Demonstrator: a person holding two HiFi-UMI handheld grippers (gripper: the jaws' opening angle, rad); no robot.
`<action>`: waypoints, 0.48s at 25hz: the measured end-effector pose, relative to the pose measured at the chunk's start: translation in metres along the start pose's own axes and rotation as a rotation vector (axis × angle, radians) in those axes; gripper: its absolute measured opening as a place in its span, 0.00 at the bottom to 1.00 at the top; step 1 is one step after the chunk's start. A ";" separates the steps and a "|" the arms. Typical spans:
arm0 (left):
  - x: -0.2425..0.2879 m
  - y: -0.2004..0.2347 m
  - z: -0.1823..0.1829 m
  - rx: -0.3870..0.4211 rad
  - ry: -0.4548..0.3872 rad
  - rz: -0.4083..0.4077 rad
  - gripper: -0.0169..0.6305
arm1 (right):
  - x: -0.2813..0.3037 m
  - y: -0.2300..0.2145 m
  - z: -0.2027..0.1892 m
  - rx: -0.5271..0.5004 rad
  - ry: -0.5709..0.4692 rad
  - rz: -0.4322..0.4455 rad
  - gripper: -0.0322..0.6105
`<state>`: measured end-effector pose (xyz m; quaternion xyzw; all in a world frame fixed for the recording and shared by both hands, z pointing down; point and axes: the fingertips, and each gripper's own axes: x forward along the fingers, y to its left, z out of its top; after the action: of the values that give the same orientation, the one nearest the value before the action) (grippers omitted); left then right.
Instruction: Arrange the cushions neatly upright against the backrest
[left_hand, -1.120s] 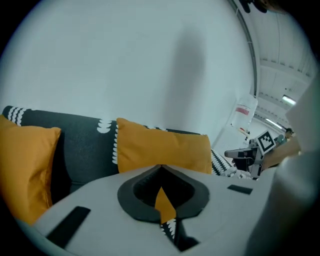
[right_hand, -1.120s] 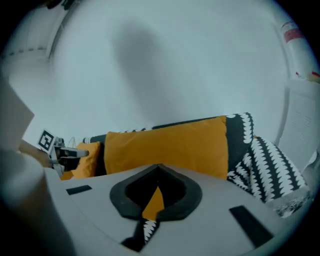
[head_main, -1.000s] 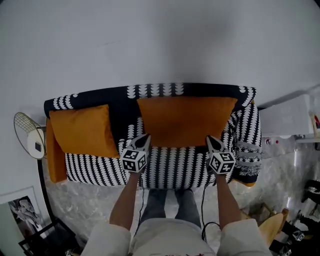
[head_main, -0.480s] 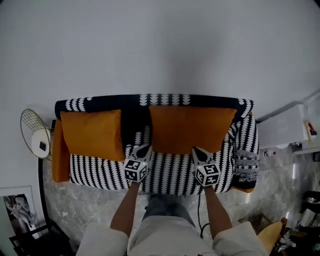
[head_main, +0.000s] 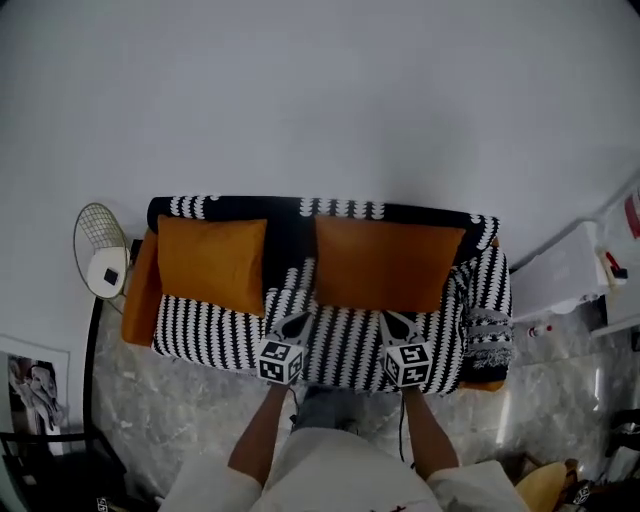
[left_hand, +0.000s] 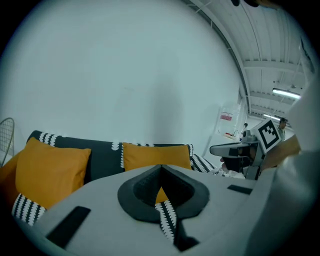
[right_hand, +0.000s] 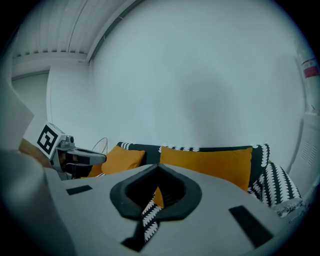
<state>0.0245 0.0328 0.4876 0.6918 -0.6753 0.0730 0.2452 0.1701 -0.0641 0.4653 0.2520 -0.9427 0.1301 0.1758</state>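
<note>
Left gripper (head_main: 292, 322): jaws shut tight, tips together, nothing in them.
Right gripper (head_main: 393, 320): jaws shut tight too, holding nothing.
Where the grippers are: side by side over the front of the seat, apart from both cushions.
Big orange cushion (head_main: 385, 262): stands up against the backrest (head_main: 290, 225), right of the middle.
Small orange cushion (head_main: 212, 262): stands up against the backrest at the left end.
Sofa (head_main: 340, 340): black and white, against the wall.
Round wire thing (head_main: 100, 262): just beside the sofa's left end.
</note>
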 end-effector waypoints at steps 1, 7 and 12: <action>-0.012 -0.008 -0.001 0.001 -0.010 0.002 0.07 | -0.011 0.007 0.000 -0.005 -0.007 0.005 0.09; -0.076 -0.046 -0.010 0.012 -0.069 0.015 0.07 | -0.075 0.043 0.001 -0.016 -0.069 0.013 0.09; -0.118 -0.069 -0.017 0.035 -0.110 0.023 0.07 | -0.122 0.079 -0.011 -0.041 -0.100 0.014 0.09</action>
<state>0.0866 0.1440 0.4348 0.6911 -0.6944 0.0494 0.1945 0.2305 0.0581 0.4145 0.2477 -0.9546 0.0990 0.1326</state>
